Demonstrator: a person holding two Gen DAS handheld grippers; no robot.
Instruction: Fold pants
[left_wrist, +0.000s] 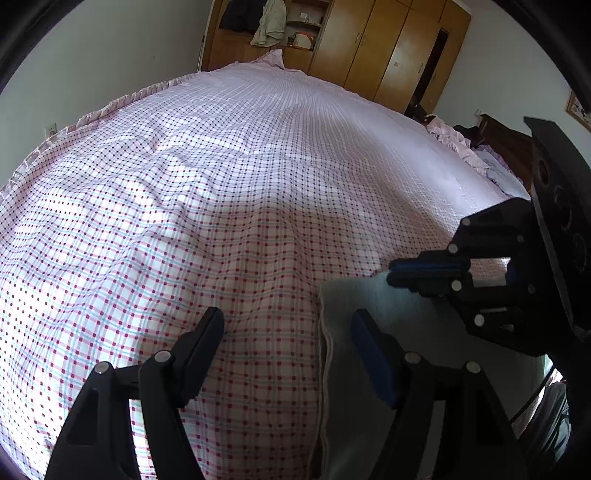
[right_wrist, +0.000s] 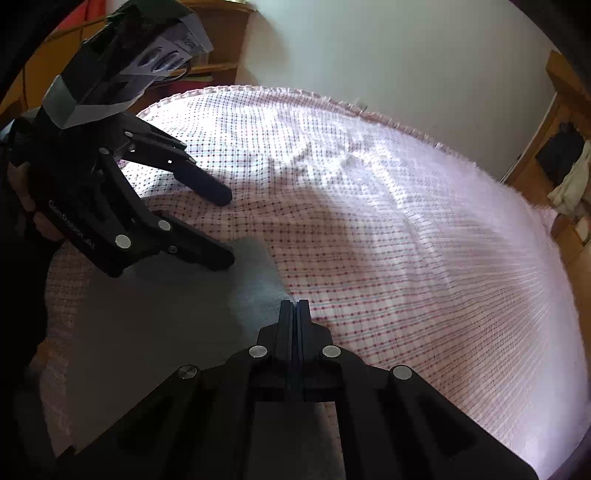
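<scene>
The grey pants (left_wrist: 413, 332) lie folded in a flat stack on the checked bedspread (left_wrist: 221, 184), at the lower right of the left wrist view. They also show in the right wrist view (right_wrist: 155, 317), lower left. My left gripper (left_wrist: 288, 332) is open, its right finger over the pants' left edge, its left finger over the bedspread. It shows in the right wrist view too (right_wrist: 231, 229). My right gripper (right_wrist: 294, 306) is shut with nothing between its fingers, low over the pants' far corner. It enters the left wrist view (left_wrist: 395, 273) from the right.
The bed (right_wrist: 406, 221) fills both views, with a frilled edge against a white wall. Wooden wardrobes (left_wrist: 388, 48) and hanging clothes (left_wrist: 271, 22) stand beyond the far end. Pillows (left_wrist: 461, 144) lie at the right by the headboard.
</scene>
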